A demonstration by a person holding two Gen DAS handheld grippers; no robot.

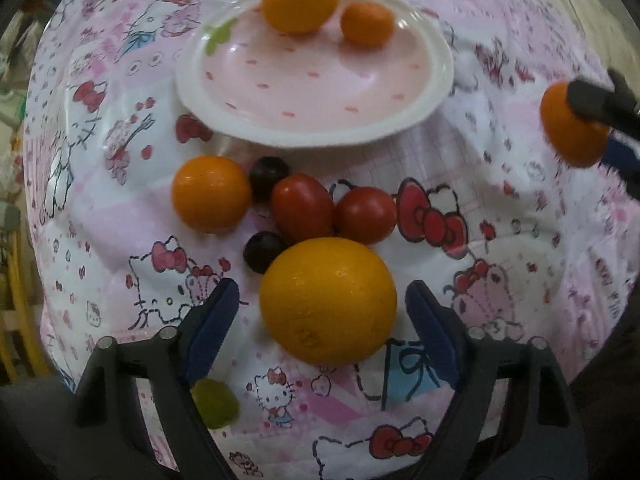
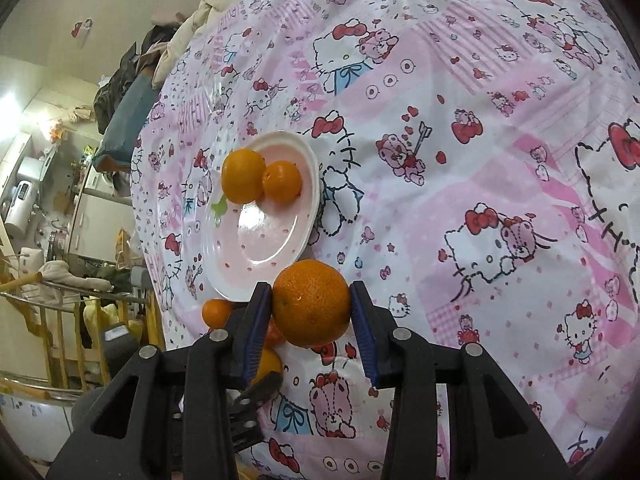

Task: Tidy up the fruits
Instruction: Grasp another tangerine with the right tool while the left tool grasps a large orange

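Orange is the colour that matters most here: we hold a round orange mandarin (image 2: pixel 311 303) clamped between the blue pads of our right gripper (image 2: pixel 312 312), lifted above the pink cartoon-printed bedsheet (image 2: pixel 480 160) near the white-rimmed pink plastic plate (image 2: pixel 256 240). Two smaller orange fruits (image 2: pixel 260 178) already lie on the far part of this plate, touching each other.

Our left gripper (image 1: pixel 322 312) points down over a large yellow-orange orange (image 1: pixel 328 300), its jaws apart on both sides of the fruit, not pressing yet.

We see several risks. The sheet is soft and wrinkled, so the plate can tilt when we put weight on its rim, and the round fruits on it may roll off. If we release the mandarin too high, it can bounce against the two fruits and push them out. On the left side, two red cherry tomatoes (image 1: pixel 332 210) and two dark round berries (image 1: pixel 266 214) lie just beside the big orange; a finger that comes down a little wrong may squash a berry or scatter the group. A small green grape (image 1: pixel 216 404) sits partly hidden under the left finger, and we could crush it without noticing.
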